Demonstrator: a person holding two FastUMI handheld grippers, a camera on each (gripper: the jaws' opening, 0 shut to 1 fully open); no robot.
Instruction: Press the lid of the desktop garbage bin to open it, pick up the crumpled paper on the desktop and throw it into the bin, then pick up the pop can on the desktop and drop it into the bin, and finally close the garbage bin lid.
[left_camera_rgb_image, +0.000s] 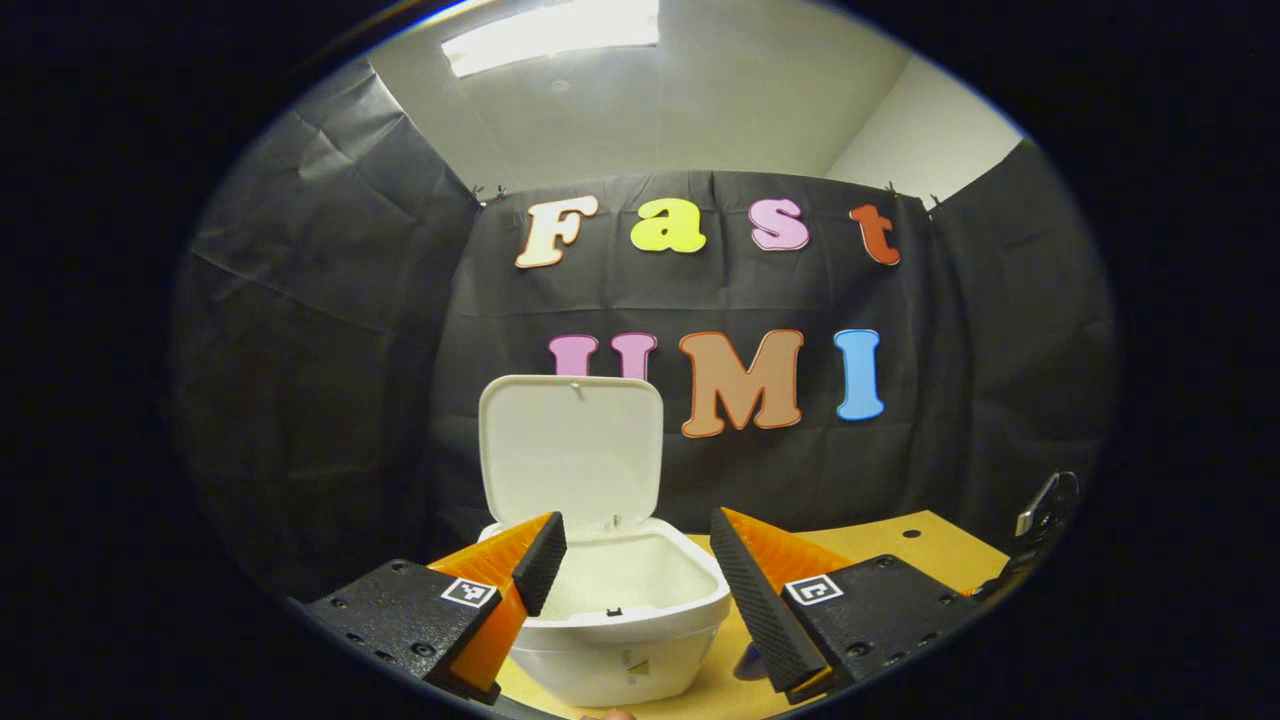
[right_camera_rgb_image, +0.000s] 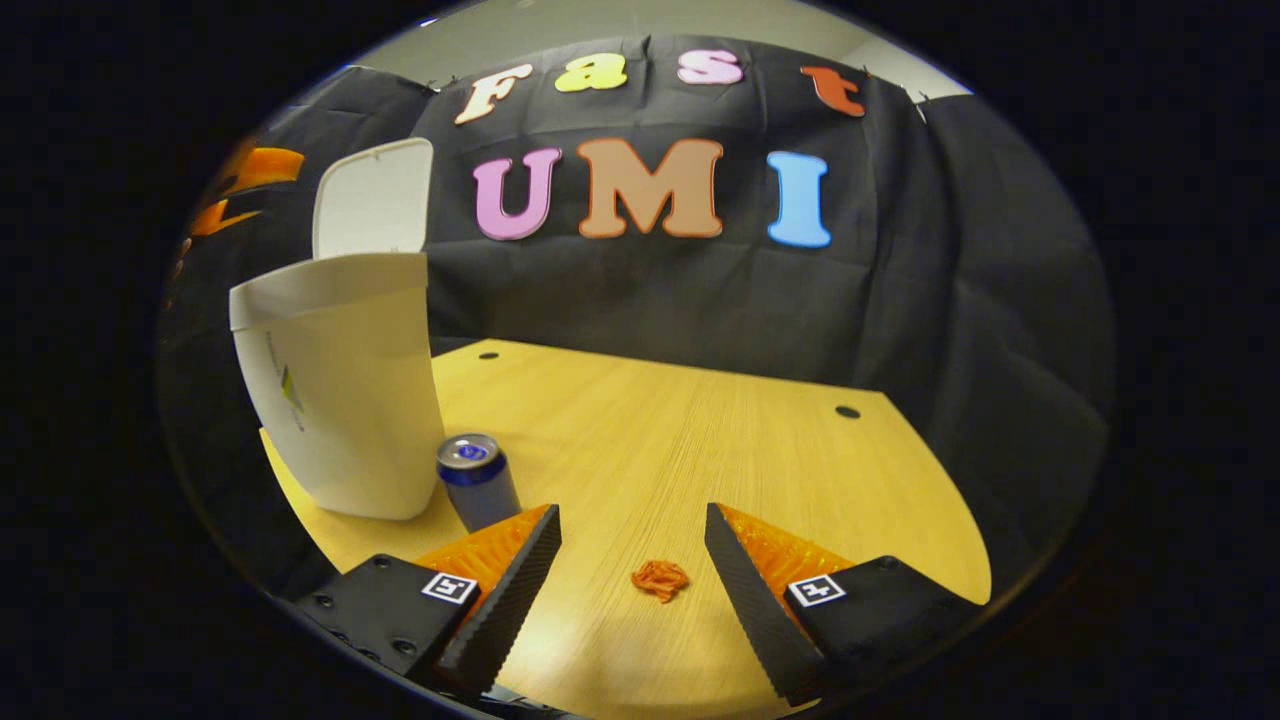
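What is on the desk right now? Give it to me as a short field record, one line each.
bin: white, on the desk, left side in the right gripper view
lid: open, standing up
can: upright, beside the bin
crumpled paper: on the desk, between the fingers of the right gripper, untouched
left gripper: open, facing the bin's opening

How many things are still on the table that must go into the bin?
2: the crumpled paper lies between the right gripper fingers, and the can stands beside the open bin. More may be hidden.
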